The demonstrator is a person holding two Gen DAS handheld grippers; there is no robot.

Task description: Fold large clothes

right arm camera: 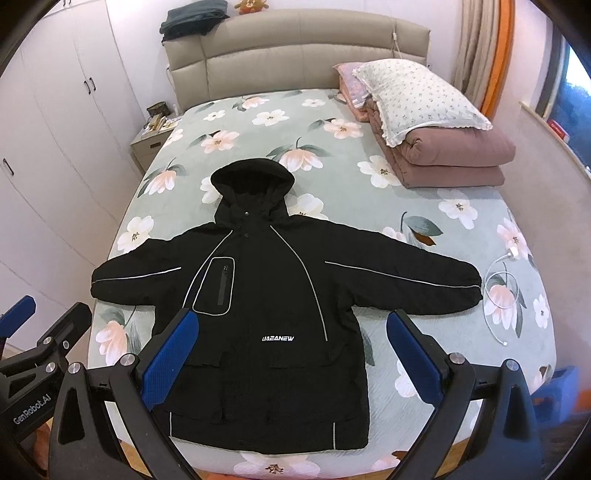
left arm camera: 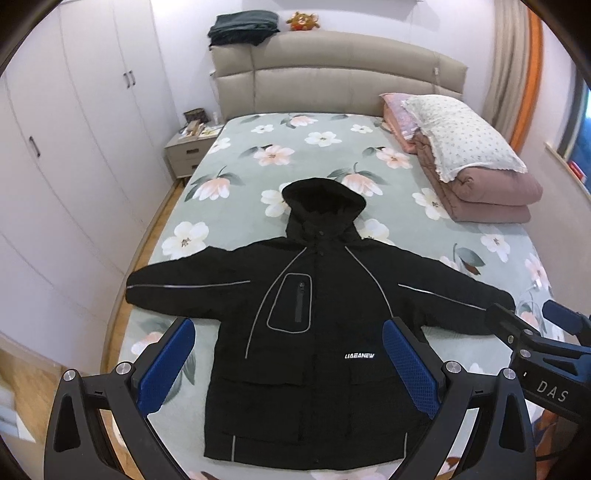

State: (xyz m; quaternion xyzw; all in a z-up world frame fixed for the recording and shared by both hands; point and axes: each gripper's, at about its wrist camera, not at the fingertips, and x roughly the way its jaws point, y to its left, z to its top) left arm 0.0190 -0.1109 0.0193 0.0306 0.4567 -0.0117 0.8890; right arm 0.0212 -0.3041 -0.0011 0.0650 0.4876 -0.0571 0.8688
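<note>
A black hooded jacket [left arm camera: 314,325] with grey piping lies flat, front up, on the flower-print bed [left arm camera: 295,155], sleeves spread out to both sides, hood toward the headboard. It also shows in the right wrist view [right arm camera: 273,310]. My left gripper [left arm camera: 288,365] is open and empty, held above the jacket's lower body. My right gripper [right arm camera: 291,358] is open and empty, above the jacket's lower right side. The right gripper also shows in the left wrist view [left arm camera: 532,325] near the right sleeve cuff. The left gripper's body shows at the left in the right wrist view [right arm camera: 40,347].
A folded pink quilt [right arm camera: 450,155] with a pillow [right arm camera: 421,99] lies at the bed's far right. A white cable [right arm camera: 498,291] lies by the right sleeve cuff. A nightstand [left arm camera: 188,151] and white wardrobe [left arm camera: 74,147] stand to the left. Folded dark cloth [left arm camera: 243,26] sits on the headboard.
</note>
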